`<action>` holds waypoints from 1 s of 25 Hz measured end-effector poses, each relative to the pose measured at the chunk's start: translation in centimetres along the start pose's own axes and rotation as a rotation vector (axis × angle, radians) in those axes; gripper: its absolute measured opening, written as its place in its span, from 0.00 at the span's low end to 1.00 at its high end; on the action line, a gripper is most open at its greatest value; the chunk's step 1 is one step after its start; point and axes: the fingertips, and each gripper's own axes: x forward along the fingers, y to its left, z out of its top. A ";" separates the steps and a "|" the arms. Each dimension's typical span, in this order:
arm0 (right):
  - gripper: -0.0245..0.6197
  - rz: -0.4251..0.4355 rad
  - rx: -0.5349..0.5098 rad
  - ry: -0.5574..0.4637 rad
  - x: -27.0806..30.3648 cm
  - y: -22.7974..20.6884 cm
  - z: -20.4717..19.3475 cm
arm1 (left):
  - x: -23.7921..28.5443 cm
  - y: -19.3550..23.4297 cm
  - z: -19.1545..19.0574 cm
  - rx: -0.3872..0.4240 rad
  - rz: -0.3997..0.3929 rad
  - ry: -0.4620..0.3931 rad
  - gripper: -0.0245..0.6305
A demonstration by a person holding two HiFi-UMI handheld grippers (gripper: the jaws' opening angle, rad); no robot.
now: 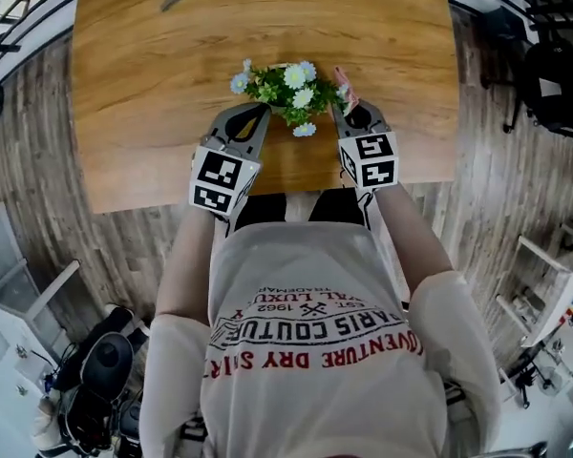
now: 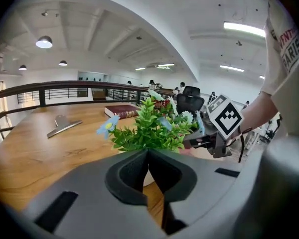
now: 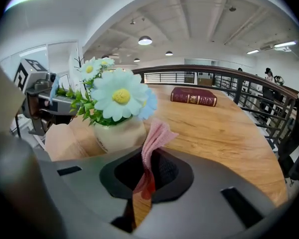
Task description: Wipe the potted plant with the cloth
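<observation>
Where the wooden counter (image 1: 143, 84) nears the person, about midway across its width, the plant (image 1: 286, 90) stands upright in a small cream pot (image 3: 117, 136). Its green leaves are topped with white and pale blue daisies.

The cloth (image 3: 155, 136), pink and crumpled, is pinched in the right claw (image 3: 145, 176), whose jaws are closed on it. A fold sticks up above the jaws just beside the pot, on the pot's right in the right gripper view. Whether it touches the pot I cannot tell. In the head view the cloth's tip lies at the plant's right-hand leaves.

The left claw (image 2: 148, 156) has its jaws pressed together with nothing between them. It points at the plant from the other side, close to the leaves but apart from them. The two claws flank the plant, each with its marker cube (image 1: 222, 179) toward the person.

Farther out, a dark red book (image 3: 193, 96) lies flat near the counter's far edge. A grey metal piece (image 2: 62, 125) lies on the wood, well apart from the book and to its left in the head view. A dark railing (image 3: 239, 78) curves behind the counter. Grey plank floor (image 1: 38, 160) surrounds the counter, and the person's pale printed shirt (image 1: 306, 351) fills the bottom of the head view.
</observation>
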 end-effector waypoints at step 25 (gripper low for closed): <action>0.10 0.062 -0.441 0.063 1.4 3.7 0.3 | 1.6 0.7 0.3 -0.138 -0.232 -0.035 0.06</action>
